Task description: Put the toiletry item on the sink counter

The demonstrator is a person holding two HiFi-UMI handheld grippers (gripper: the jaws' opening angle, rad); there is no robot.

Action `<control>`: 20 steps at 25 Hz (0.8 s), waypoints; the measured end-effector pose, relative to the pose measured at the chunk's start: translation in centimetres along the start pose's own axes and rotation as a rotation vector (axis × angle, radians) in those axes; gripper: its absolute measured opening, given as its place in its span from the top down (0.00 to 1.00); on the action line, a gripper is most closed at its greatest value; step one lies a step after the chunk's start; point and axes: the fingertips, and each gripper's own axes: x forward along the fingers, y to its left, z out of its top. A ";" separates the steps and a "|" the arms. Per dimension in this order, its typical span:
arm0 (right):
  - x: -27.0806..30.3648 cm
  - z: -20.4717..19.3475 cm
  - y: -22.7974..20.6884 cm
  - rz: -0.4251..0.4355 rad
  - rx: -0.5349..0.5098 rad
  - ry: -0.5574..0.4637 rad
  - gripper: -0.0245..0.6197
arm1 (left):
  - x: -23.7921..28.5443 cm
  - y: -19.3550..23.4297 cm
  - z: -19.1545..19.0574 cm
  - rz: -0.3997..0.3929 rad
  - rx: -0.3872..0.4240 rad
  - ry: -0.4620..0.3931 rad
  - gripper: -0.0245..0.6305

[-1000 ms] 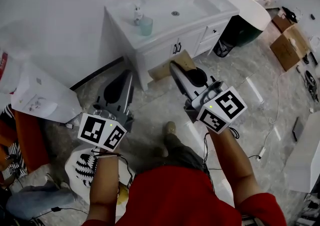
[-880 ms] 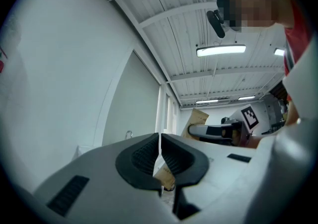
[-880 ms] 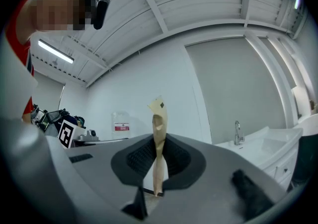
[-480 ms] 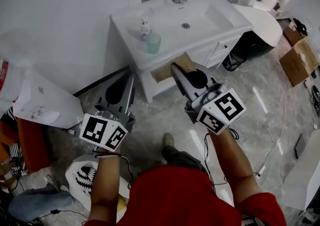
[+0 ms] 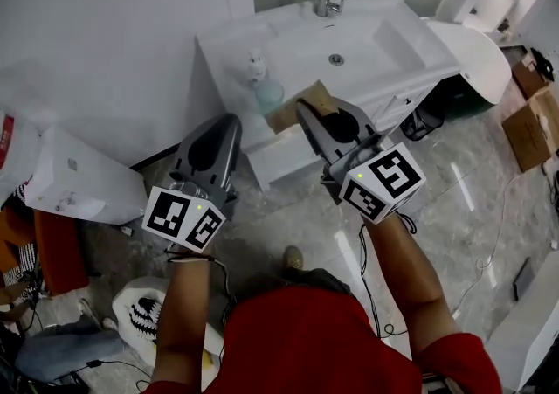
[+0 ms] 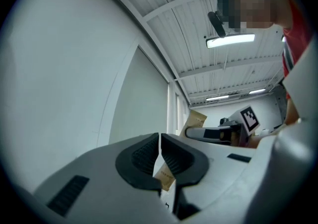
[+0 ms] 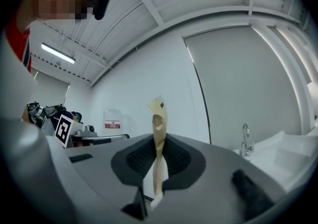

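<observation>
Plainly tan, flat paper packet [image 7: 158, 116] — creased, upright, pinched in right tongs [image 7: 157, 149]

No text, brand or number is legible. The cube [image 5: 182, 224] of the left gripper [image 5: 230, 121] and the cube [image 5: 377, 184] of the right gripper [image 5: 303, 109] carry black-and-white square marker patterns without letters. A red label [image 7: 112, 125] on a white jug [image 7: 112, 117] and the small print on the brown packet [image 7: 159, 133] are too small to read.
</observation>
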 end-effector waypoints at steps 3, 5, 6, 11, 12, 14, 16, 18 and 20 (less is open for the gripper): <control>1.6 -0.3 -2.0 -0.004 0.004 0.005 0.89 | 1.5 1.0 -0.5 0.010 0.010 0.012 0.92; 2.5 -0.5 -3.1 -0.010 0.008 0.006 0.89 | 2.3 1.7 -0.7 0.014 0.016 0.015 0.92; 3.0 -0.7 -3.5 -0.013 0.010 0.008 0.89 | 2.7 2.1 -0.8 0.016 0.018 0.016 0.92; 5.5 -2.1 -5.4 -0.027 0.005 0.029 0.89 | 4.4 4.3 -2.1 0.017 0.022 0.026 0.92; 6.1 -2.3 -5.8 -0.034 0.004 0.035 0.89 | 4.8 4.9 -2.3 0.014 0.022 0.029 0.92; 7.3 -3.0 -6.7 -0.052 0.002 0.052 0.89 | 5.6 6.1 -2.8 0.005 0.021 0.035 0.92; 8.7 -3.7 -7.5 -0.069 -0.001 0.070 0.89 | 6.4 7.3 -3.2 -0.004 0.023 0.041 0.92; 9.8 -4.5 -8.1 -0.086 -0.009 0.087 0.89 | 7.1 8.4 -3.7 -0.017 0.027 0.044 0.92; 10.7 -5.4 -8.5 -0.098 -0.024 0.103 0.89 | 8.0 9.2 -4.4 -0.030 0.025 0.040 0.92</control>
